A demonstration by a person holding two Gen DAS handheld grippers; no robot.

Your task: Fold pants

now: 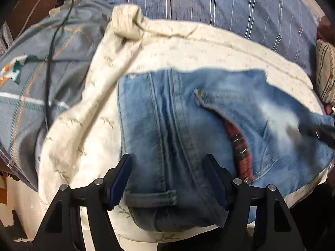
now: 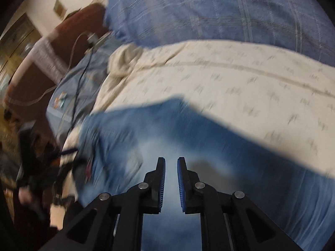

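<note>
The jeans [image 2: 209, 146] smear with motion blur on the right wrist view; their near end runs off the bottom edge; the far-left clutter [image 2: 37, 167] is unreadable.

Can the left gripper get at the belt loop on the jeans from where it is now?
Probably yes. The left gripper is open with its fingers either side of the jeans waistband, and the belt loop lies uncovered between them, nothing in front of it.

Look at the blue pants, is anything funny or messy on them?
Yes. The faded blue denim jeans on the cream patterned bedspread show a red plaid lining peeking out at an open seam, instead of lying tucked flat.
</note>
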